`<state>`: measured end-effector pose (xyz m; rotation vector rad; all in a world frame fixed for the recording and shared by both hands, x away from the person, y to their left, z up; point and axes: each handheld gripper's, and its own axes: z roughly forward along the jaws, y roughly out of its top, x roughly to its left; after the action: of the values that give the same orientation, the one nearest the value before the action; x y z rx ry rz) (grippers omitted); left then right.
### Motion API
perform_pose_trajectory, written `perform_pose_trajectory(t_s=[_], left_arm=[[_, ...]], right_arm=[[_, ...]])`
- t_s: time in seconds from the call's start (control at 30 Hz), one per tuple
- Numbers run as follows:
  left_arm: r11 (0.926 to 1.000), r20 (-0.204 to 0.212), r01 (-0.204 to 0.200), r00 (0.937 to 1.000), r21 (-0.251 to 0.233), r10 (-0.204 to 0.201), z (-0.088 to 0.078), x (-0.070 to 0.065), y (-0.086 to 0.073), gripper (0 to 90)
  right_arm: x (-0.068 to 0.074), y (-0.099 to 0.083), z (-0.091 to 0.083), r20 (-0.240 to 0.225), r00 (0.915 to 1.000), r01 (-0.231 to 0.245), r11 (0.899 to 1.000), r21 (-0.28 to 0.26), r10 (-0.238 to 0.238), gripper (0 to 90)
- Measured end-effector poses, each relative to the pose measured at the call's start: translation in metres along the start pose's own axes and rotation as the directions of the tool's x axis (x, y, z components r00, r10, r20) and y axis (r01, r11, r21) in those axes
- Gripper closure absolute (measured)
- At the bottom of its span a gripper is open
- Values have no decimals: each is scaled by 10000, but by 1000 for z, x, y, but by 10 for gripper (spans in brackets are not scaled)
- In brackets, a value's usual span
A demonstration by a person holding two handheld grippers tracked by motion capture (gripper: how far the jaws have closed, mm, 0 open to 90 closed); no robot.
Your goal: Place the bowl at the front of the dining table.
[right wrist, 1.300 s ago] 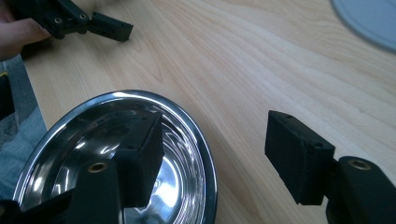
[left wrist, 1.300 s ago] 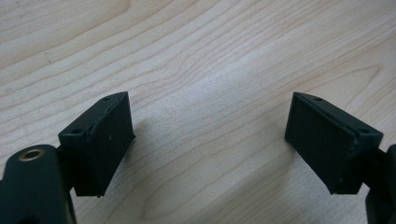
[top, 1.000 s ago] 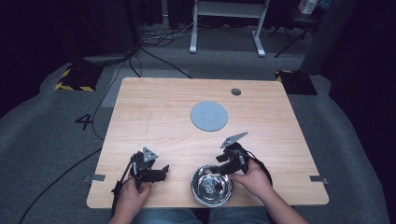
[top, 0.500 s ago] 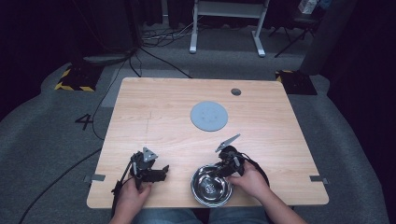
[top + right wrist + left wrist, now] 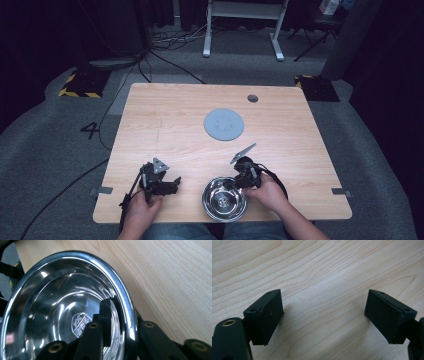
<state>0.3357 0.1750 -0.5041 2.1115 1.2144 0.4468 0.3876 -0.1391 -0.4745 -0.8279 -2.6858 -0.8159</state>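
A steel bowl (image 5: 224, 199) sits upright, mouth up (round, no long axis), at the table's (image 5: 165, 125) near edge. The right gripper (image 5: 234, 183) has just closed, clamping the bowl's rim. The left gripper (image 5: 172, 186), jaws apart, rests nearby. A grey disc (image 5: 223, 124) lies well beyond.

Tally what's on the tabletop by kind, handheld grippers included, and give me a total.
Steel bowl: 1
Grey round disc: 1
Handheld grippers: 2, the left gripper and the right gripper
Total: 4
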Motion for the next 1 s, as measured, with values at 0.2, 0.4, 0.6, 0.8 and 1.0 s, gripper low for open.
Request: perform_pose_trajectory(t_s=[0.2,0.4,0.6,0.8,1.0], left_arm=[[10000,0,-2,10000,2,2,0,0,0,156],[10000,-5,-4,10000,9,4,0,0,0,156],[10000,-1,-2,10000,3,2,0,0,0,156],[10000,-6,-8,10000,8,8,0,0,0,156],[10000,-17,5,10000,16,-5,0,0,0,156]], right_arm=[[2,1,-6,123,9999,-50,9999,-90,51,863],[6,3,-14,344,9994,16,9995,-315,-5,856],[7,7,-25,475,9989,-7,9983,-579,35,856],[6,14,-37,741,9973,41,9967,-815,19,854],[3,23,-51,978,9952,102,9937,-1117,7,852]])
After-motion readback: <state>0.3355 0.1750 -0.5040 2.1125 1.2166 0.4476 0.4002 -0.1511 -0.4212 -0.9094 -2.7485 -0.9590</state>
